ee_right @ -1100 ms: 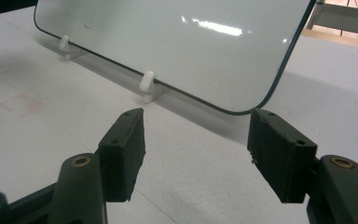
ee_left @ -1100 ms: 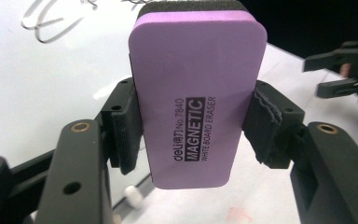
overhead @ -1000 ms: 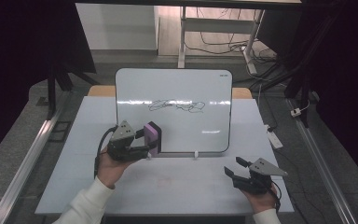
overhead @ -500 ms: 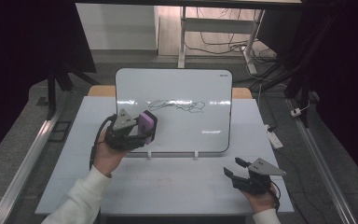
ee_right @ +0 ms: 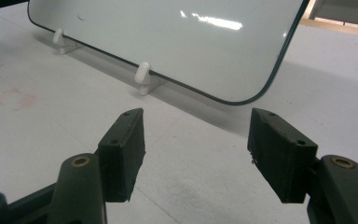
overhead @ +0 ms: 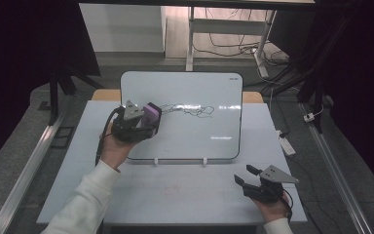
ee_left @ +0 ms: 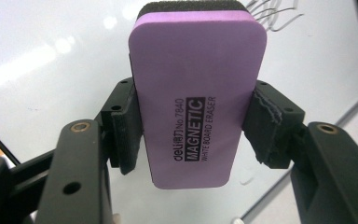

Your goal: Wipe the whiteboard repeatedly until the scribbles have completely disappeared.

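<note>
A purple whiteboard eraser [ee_left: 198,100] is being pinched between the jaws of the left gripper [overhead: 143,122], its long sides being pressed by the black pads [ee_left: 123,135] and its printed back being turned toward the left gripper view, where the words "MAGNETIC WHITE BOARD ERASER" are being shown. Its dark felt face [ee_left: 193,6] is being pointed away, toward the whiteboard [overhead: 185,92]. In the high view the eraser is being held over the board's left part, just beside the left end of a thin black scribble [overhead: 190,110] that is being displayed across the board's middle; whether the felt is touching the surface cannot be told.

The whiteboard is being propped at a tilt on two small white clips [ee_right: 143,74] at its lower edge, on a pale table [overhead: 185,195]. A white-sleeved forearm [overhead: 90,195] is being extended in from the bottom left.

The right gripper [overhead: 247,176] is being held low over the table's near right corner, well apart from the board, its jaws being kept spread with nothing between them. A faint reddish square mark [ee_right: 13,99] is being shown on the tabletop near it.
</note>
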A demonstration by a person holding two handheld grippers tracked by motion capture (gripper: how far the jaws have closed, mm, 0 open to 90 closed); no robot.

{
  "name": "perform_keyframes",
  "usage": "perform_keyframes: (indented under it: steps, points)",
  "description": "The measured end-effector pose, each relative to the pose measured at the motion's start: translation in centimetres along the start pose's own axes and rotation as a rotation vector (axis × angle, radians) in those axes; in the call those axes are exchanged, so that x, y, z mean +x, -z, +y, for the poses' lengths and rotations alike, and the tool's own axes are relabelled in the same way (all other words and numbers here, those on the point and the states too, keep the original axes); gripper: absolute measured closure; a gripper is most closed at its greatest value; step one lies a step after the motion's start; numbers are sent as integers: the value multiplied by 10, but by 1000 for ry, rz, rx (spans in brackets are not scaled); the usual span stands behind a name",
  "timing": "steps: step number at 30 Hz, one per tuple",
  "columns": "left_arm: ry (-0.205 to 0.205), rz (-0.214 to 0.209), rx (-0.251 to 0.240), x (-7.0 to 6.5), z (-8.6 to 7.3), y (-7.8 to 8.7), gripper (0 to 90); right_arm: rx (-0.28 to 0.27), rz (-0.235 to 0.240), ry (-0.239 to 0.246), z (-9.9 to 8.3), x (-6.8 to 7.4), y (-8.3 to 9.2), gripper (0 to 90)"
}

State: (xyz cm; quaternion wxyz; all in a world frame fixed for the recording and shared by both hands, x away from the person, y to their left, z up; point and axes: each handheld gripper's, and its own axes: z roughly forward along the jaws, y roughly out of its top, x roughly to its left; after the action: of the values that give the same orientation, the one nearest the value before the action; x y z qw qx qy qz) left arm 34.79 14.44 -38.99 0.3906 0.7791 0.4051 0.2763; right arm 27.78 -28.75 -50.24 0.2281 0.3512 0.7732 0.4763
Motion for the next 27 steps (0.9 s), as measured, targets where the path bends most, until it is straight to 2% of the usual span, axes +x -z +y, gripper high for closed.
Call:
perform_keyframes:
  steps: [2, 7, 13, 18, 21, 27]
  points:
    - [5, 17, 14, 1, 2, -5, 417, 1, 2, 4, 0, 0, -1, 356]
    - [39, 14, 27, 3, 8, -18, 417, 6, 2, 6, -1, 1, -2, 355]
    - [32, 22, 43, -1, 17, -33, 417, 2, 2, 10, -1, 2, -2, 355]
    - [35, 14, 45, -7, 18, -44, 418, -1, 1, 11, 0, 2, -2, 355]
    - [23, 14, 49, -11, 19, -49, 418, -1, 1, 13, 0, 2, -2, 355]
    - [19, 25, 29, -19, 22, -58, 418, -4, 2, 15, 0, 3, -2, 355]
